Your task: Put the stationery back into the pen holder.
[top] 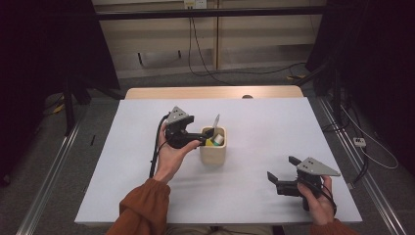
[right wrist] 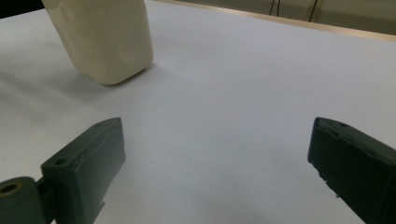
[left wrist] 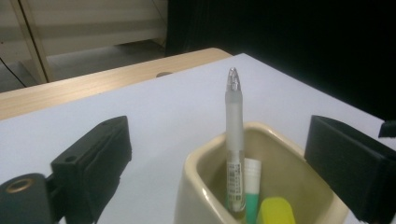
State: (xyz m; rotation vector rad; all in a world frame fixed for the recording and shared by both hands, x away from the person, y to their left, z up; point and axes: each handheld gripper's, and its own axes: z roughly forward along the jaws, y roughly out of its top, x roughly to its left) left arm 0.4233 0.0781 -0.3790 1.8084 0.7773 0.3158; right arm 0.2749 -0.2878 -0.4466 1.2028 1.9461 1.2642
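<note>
Left gripper (top: 208, 133), held in the person's left hand (top: 171, 152), sits just at the near-left edge of a cream cup (top: 213, 147) that stands near the middle of the white table (top: 147, 196). Its jaws stand wide apart (nothing pressed between the pads) and flank the cup's mouth, as the left gripper view shows: one black jaw to either side of the rim. A clear pen (left wrist: 235, 140) stands upright in the cup (left wrist: 280, 154), leaning against the near wall, its silver tip rising well above the rim and free of both jaws. Beside it inside the cup lie a white-and-teal stick (left wrist: 252, 186) and a yellow cap (left wrist: 275, 210).

Right gripper (top: 283, 171), held in the right hand (top: 318, 200), rests low near the table's right front corner, well apart from the cup. Its jaws too are spread wide, with bare tabletop between them. In the right gripper view the cup (right wrist: 105, 37) stands at upper left, farther off across the table (right wrist: 233, 93). A black cable (top: 155, 156) trails from the left gripper toward the person.
</note>
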